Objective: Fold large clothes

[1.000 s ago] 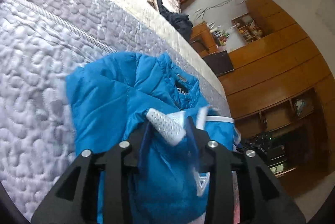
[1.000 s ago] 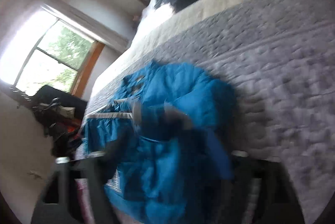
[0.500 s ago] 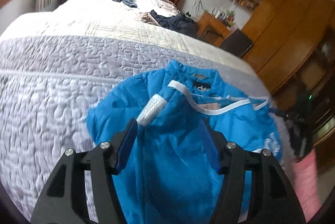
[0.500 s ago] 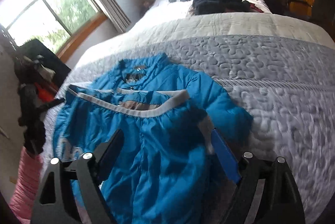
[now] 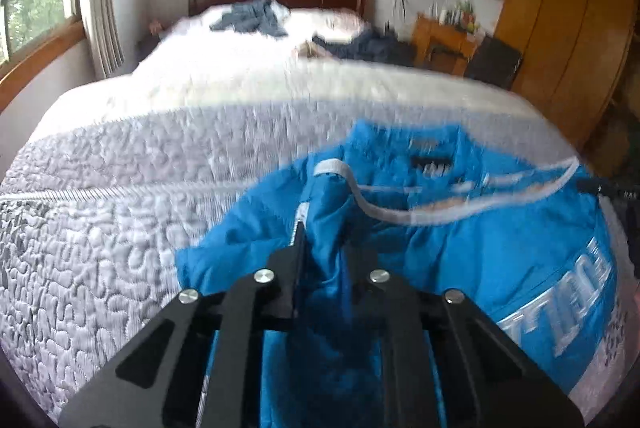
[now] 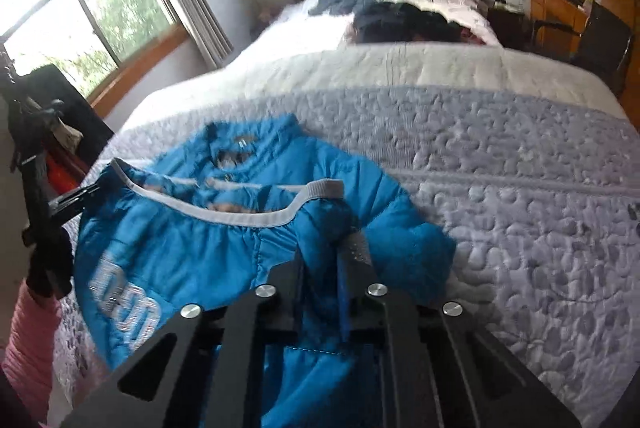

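**Hem up in both grippers, collar straight ahead**

Left wrist view first: my left gripper (image 5: 324, 248) is closed down on a bunch of blue fabric at one corner of the jacket (image 5: 460, 248), the cloth pinched between the two fingers and rising just beyond them. On the right wrist view my right gripper (image 6: 328, 260) is clamped the same way on the opposite corner, fabric wedged between its fingers.

The jacket lies on the bed (image 6: 500, 187), on the grey quilted stretch near the foot, close to the bed's left edge. Its collar (image 6: 240, 143) points away from me toward the headboard, so the long axis runs straight ahead from both grippers. The white-trimmed hem (image 6: 240, 218) is strung between my two grips, raised off the lower body and sagging in the middle.

What the next move hangs on, as I judge it: the collar is directly forward of the hem, and both hands sit about equally far from it. Carrying the hem forward evenly should land it near the collar and halve the jacket. Uneven travel would skew the fold. The left view is blurred, so I can't read finer detail there.
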Demonstrator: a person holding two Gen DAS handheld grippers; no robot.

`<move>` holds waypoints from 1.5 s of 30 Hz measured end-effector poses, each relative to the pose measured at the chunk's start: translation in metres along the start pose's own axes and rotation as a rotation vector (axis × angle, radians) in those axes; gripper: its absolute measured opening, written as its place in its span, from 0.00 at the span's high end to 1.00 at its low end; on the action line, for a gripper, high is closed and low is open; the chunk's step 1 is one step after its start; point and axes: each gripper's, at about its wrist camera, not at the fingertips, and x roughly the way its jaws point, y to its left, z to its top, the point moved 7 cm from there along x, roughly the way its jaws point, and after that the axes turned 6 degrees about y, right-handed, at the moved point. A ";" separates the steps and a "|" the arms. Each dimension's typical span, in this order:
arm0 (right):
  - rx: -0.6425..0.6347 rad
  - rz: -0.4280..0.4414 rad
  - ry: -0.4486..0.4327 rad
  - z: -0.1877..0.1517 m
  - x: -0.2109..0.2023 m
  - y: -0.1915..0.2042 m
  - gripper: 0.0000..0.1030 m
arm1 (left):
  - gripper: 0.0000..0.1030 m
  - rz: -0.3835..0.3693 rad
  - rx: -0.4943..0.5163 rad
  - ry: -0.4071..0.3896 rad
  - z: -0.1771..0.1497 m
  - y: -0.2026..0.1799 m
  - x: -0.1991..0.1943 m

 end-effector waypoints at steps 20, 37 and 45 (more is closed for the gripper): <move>0.255 -0.021 0.018 0.074 0.066 -0.059 0.89 | 0.83 0.111 -0.088 0.150 0.056 0.026 0.090; 0.234 0.054 0.023 0.017 0.012 -0.059 0.50 | 0.62 0.023 -0.157 0.069 0.024 0.050 -0.002; 0.211 0.161 0.121 -0.058 0.002 -0.038 0.48 | 0.56 -0.002 -0.082 0.046 -0.045 0.017 -0.058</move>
